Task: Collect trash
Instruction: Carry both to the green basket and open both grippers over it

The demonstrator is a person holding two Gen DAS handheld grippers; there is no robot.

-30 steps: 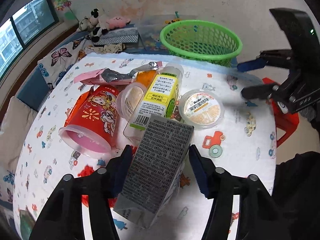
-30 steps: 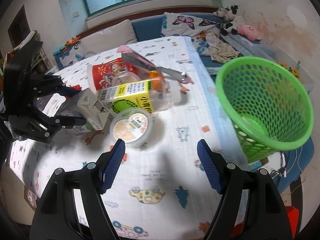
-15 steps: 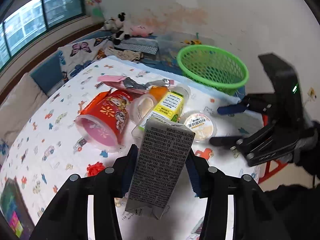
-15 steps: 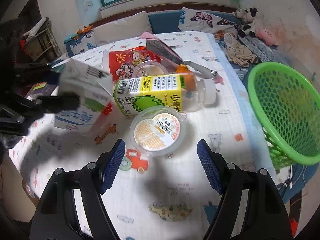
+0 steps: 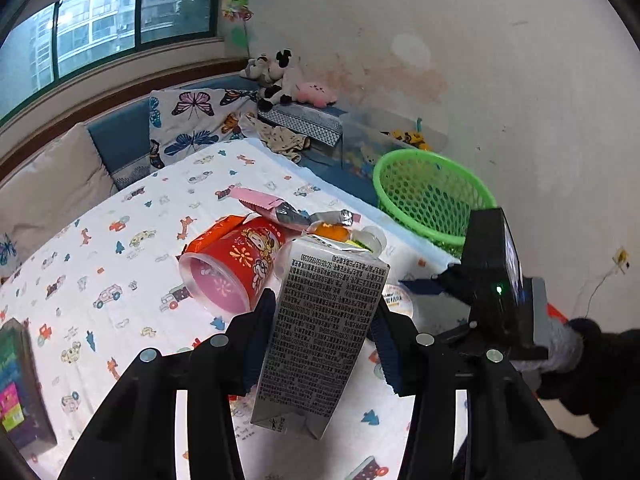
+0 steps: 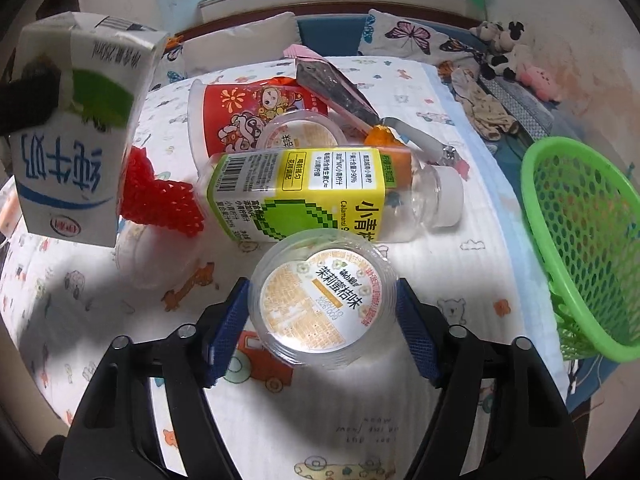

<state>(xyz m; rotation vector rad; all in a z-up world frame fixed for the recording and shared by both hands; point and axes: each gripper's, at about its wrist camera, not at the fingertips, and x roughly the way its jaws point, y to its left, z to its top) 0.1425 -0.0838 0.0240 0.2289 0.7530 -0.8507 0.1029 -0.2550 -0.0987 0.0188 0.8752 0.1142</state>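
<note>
My left gripper (image 5: 320, 344) is shut on a grey milk carton (image 5: 320, 332) and holds it lifted above the table; the carton also shows in the right wrist view (image 6: 76, 132). My right gripper (image 6: 322, 332) is open, its jaws on either side of a clear round jelly cup (image 6: 324, 300) that lies on the cloth. Behind the cup lie a yellow-labelled juice bottle (image 6: 320, 196), a red paper cup (image 6: 248, 116) on its side, a second jelly cup (image 6: 300, 136) and a foil wrapper (image 6: 336, 88). The green basket (image 6: 584, 240) stands at the right.
The table has a white cartoon-print cloth (image 6: 360, 420). A red mesh piece (image 6: 160, 196) lies beside the bottle. A dark box (image 5: 16, 380) lies at the table's left edge. A bench with pillows and plush toys (image 5: 280, 76) runs behind the table.
My left gripper has lifted the milk carton higher off the table. My right gripper has moved forward and down until its open jaws flank the round jelly cup.
</note>
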